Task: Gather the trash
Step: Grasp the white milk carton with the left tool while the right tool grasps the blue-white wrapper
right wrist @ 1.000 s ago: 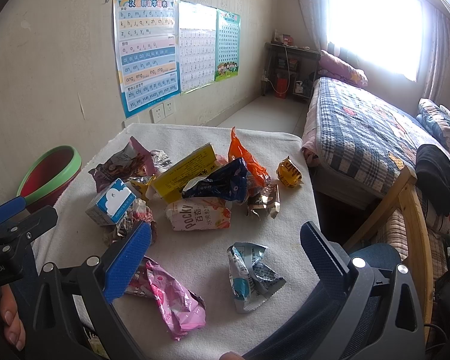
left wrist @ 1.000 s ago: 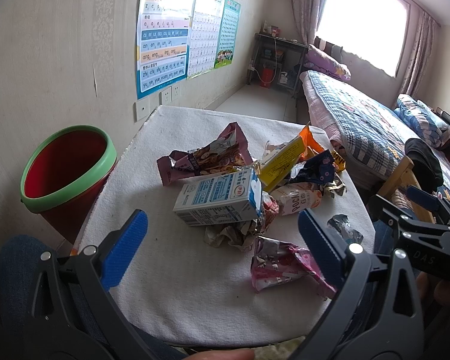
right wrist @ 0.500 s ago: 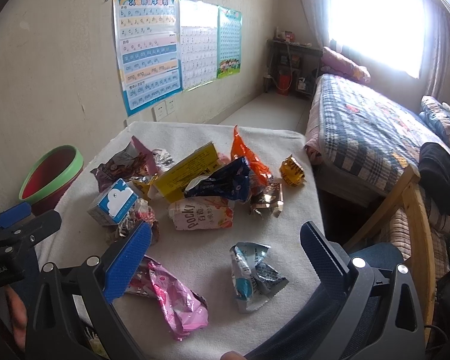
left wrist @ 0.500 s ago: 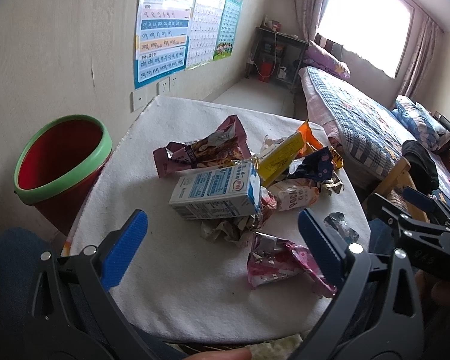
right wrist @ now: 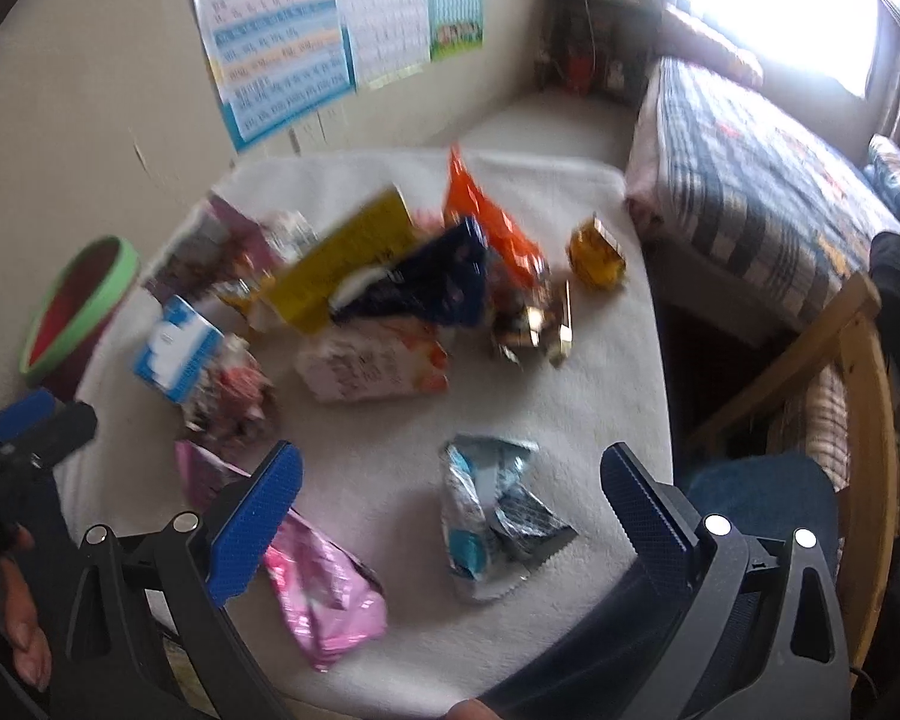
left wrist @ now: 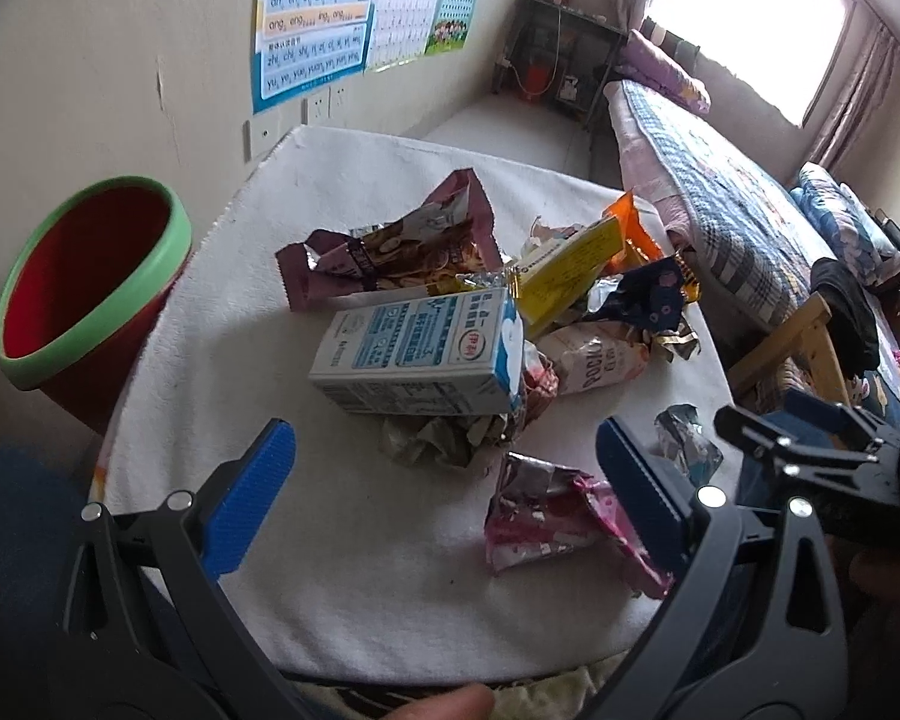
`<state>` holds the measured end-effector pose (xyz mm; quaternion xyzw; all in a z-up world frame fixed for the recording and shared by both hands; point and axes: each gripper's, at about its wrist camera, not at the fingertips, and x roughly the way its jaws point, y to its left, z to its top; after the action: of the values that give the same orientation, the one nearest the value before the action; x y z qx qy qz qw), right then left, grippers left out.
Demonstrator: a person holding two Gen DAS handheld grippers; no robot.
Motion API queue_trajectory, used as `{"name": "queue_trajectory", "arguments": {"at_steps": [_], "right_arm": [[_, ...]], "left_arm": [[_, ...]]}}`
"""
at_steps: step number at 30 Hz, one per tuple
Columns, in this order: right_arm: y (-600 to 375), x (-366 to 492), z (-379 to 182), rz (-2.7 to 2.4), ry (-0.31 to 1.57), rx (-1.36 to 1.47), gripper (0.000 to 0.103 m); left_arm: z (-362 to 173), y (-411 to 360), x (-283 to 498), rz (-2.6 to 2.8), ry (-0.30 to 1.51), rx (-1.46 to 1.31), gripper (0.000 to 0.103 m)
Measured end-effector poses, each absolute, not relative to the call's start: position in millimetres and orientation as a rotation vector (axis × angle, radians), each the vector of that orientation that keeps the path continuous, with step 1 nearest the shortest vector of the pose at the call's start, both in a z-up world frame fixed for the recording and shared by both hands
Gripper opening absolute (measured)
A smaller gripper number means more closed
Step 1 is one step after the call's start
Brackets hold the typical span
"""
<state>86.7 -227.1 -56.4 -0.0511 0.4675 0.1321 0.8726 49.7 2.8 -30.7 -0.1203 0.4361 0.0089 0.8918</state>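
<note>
White-clothed table (left wrist: 342, 540): wrappers, milk carton (left wrist: 417, 354); red bin (left wrist: 84, 282) beside, inside bare.

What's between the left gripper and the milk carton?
Nothing visible. The left gripper is open, with bare tablecloth up to the milk carton; a crumpled wrapper lies under the carton's near edge.
</note>
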Motion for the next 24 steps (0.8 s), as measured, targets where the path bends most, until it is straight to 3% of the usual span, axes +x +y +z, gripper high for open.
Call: {"name": "queue_trajectory", "arguments": {"at_steps": [21,24], "right_arm": [[-230.3,119.6,-109.9,0.292,1.204,-0.174,0.095],[-225.4,122.7,-119.0,0.298,1.232,-0.187,0.088]], "left_arm": [[-51.6,11.9,120.8,0.138,1.044,-0.295,0.097],[-58.0,13.9,127.7,0.159,1.065,-0.276,0.097]]}}
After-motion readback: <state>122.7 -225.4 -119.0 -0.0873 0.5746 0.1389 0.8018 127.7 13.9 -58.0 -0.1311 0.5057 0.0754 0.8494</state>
